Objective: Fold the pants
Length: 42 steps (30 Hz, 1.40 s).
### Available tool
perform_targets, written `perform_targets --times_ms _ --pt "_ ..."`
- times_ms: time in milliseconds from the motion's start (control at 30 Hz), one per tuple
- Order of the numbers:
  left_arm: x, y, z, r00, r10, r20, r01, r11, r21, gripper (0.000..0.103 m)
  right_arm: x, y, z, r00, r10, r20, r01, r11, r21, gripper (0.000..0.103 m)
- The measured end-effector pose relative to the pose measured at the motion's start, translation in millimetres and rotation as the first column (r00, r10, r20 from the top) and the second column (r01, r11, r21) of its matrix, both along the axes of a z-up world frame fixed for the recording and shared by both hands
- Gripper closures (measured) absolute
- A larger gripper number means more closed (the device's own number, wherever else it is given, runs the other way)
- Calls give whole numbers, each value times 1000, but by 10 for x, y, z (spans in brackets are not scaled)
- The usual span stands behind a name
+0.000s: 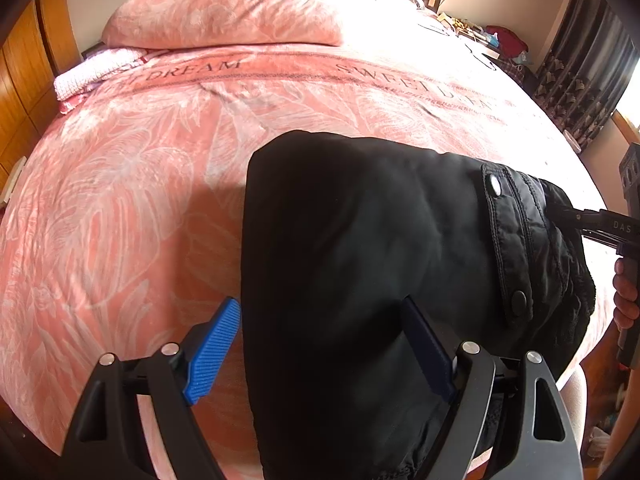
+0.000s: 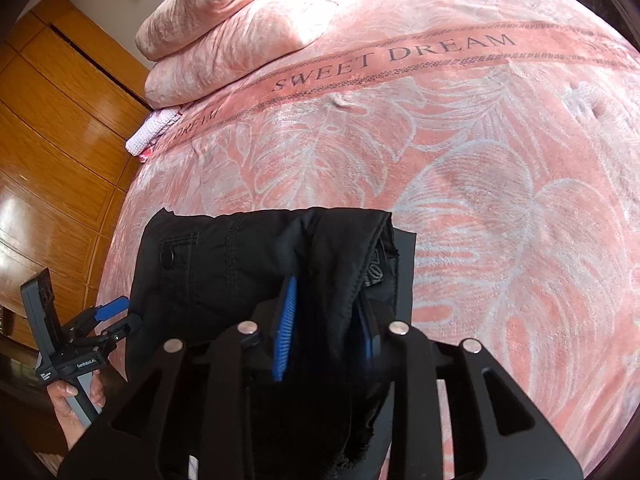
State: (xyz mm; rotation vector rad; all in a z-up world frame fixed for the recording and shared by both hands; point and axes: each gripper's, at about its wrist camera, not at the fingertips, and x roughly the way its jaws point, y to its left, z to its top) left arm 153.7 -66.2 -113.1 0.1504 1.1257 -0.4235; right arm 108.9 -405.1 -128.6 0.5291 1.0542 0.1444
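Black pants (image 1: 380, 248) lie folded in a thick bundle on the near edge of a pink bed (image 1: 140, 184). Their snap-button waistband (image 1: 516, 240) faces right. My left gripper (image 1: 320, 344) is open, its blue pads (image 1: 214, 350) straddling the bundle's left edge. In the right wrist view my right gripper (image 2: 326, 320) is shut on a fold of the pants (image 2: 240, 264) at the waistband end. The left gripper also shows there (image 2: 116, 316), open beside the bundle. The right gripper (image 1: 576, 218) shows at the waistband in the left wrist view.
Pink pillows and a folded quilt (image 1: 224, 16) are stacked at the head of the bed. A white knit cloth (image 1: 92, 74) lies at the bed's far left. A wooden wardrobe (image 2: 52, 148) stands to the left. Clutter and a curtain (image 1: 580, 80) are at the far right.
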Motion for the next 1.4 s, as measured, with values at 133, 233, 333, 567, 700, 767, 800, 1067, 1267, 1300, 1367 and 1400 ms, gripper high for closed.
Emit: perform_targets --times_ms 133,233,333,567,700,767,800,1067,1267,1300,1367,1400 --pt "-29 0 9 1000 -8 4 8 1000 11 19 -211 -2 10 1000 -4 -6 4 1000 30 65" --pt "-57 17 7 1000 -7 1 7 1000 11 19 -413 -4 -8 1000 -14 -15 15 997 75 60" --pt "-89 32 0 1000 -7 -3 7 1000 16 18 -615 22 -35 999 -13 -29 16 996 92 58" --pt "-203 146 -22 1000 15 -17 -14 1000 17 13 -867 49 -24 999 -31 -45 35 995 96 58" --pt "-257 262 -69 998 34 -45 -34 999 11 12 -967 -30 35 997 -62 -44 64 997 48 52" --pt "-275 302 -89 997 43 -58 -43 999 2 11 -1002 -69 7 997 -64 -53 68 995 71 52" --pt "-278 317 -98 997 48 -65 -48 999 -5 11 -1002 -78 -24 997 -58 -59 63 994 95 52" --pt "-340 295 -146 995 50 -87 -51 999 -13 11 -1005 121 -118 997 0 -81 11 991 132 83" --pt "-442 252 -194 993 22 -113 -25 999 -23 10 -1048 59 -40 998 -9 -69 18 992 125 92" --pt "-448 247 -227 992 23 -121 -27 999 -29 9 -1021 80 -90 996 -6 -88 15 995 103 92" --pt "-450 245 -281 990 32 -139 -37 999 -40 8 -988 106 -162 994 -8 -110 17 997 80 92" --pt "-451 252 -286 989 31 -142 -39 998 -49 8 -984 105 -180 994 -10 -112 19 997 78 92"
